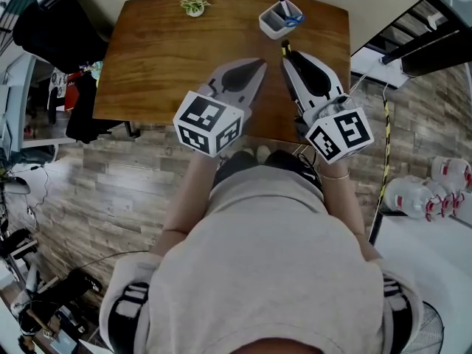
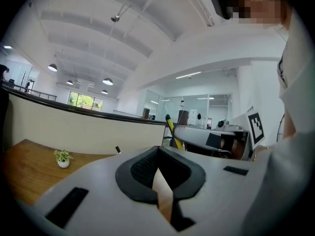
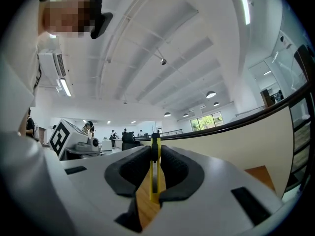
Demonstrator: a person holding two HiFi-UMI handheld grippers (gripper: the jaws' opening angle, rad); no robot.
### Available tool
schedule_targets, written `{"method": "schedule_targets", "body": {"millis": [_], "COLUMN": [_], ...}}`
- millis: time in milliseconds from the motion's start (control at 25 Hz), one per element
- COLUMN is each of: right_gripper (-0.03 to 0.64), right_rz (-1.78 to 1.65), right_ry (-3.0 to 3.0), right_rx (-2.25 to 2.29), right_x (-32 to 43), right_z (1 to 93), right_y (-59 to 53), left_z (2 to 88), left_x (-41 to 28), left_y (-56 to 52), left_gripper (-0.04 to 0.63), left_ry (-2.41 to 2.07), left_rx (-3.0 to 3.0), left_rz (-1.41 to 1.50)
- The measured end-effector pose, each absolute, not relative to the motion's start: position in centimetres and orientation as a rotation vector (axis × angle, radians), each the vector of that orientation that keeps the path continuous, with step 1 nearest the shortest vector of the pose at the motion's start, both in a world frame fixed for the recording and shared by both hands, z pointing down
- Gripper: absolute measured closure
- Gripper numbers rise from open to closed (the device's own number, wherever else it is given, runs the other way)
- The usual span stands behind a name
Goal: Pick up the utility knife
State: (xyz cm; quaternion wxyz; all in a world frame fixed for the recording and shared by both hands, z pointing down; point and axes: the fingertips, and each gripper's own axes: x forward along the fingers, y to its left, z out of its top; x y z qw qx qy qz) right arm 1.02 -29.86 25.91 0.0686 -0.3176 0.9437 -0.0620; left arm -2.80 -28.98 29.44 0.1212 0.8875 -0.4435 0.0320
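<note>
Here, the right hand-held gripper (image 3: 155, 149) pinches the yellow knife (image 3: 154, 178) edgewise over the worktop (image 1: 162, 50). In the head view only the knife's tip shows past the jaws; the gripper body covers the rest. The left hand-held gripper (image 2: 158, 156), just beside, is pressed together on nothing.

Two tools (image 1: 259, 66) (image 1: 287, 56), one utility knife (image 3: 155, 173) — one potted plant (image 1: 195, 5), one pen cup (image 1: 274, 25)
</note>
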Motion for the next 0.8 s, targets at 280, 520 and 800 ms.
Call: {"method": "schedule_targets", "body": {"millis": [280, 520, 800], "right_gripper": [0.54, 0.54, 0.54], "right_rz": [-0.252, -0.257, -0.261], "right_ry": [2.899, 2.922, 2.922], "right_rx": [-0.976, -0.97, -0.959], "right_x": [1.3, 1.0, 0.6], "right_z": [27.8, 28.2, 28.2], "right_y": [-29.5, -29.0, -29.0], "left_z": [30.4, 30.9, 31.2], "left_x": [-2.3, -2.3, -2.3], "left_y": [-28.7, -28.5, -28.7], "left_gripper": [0.583, 0.583, 0.583], "left_ry": [-1.278, -1.277, -1.273], "left_rx": [2.56, 2.541, 2.532], "left_rz": [0.131, 0.141, 0.14]}}
